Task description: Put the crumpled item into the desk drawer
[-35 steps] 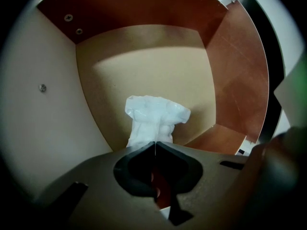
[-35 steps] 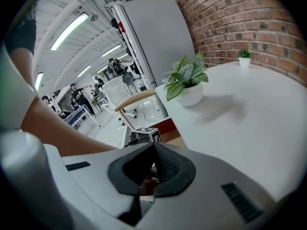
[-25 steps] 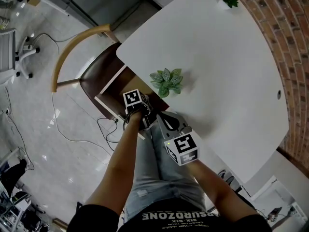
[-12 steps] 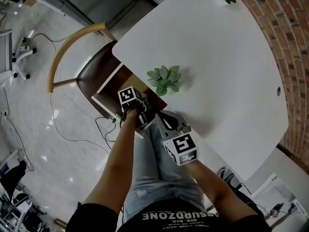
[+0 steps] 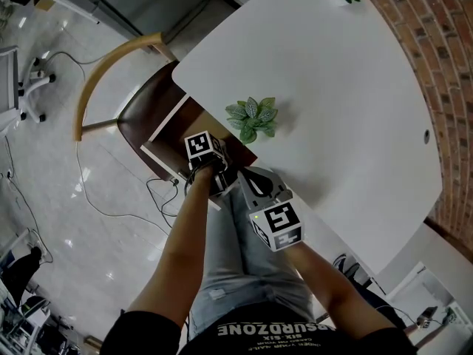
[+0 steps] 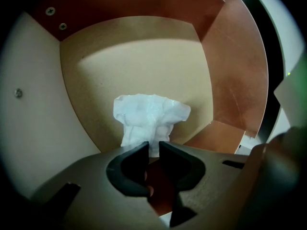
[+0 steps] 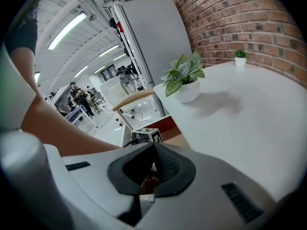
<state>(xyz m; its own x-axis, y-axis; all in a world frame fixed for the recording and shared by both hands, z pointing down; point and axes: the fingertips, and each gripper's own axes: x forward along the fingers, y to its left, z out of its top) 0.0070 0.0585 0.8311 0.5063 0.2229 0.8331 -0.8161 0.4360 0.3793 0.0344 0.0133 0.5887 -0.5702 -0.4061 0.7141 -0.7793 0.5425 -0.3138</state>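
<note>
My left gripper (image 6: 153, 146) has just been opening. Its jaws stand slightly apart, pressing nothing, and the crumpled tissue (image 6: 148, 116) lies just ahead of their tips, inside the drawer (image 6: 144, 61). My right gripper (image 7: 153, 145) is clenched, empty.

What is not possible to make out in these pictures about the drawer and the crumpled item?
Left gripper view: the jaws of the left claw have just been opening; the lower end of the crumpled item sits between them, partly hidden behind their tips.
Head view: the item in the drawer is covered by the left claw and forearm.
Right gripper view: the inside of the drawer is blocked by the shut right claw itself.
</note>
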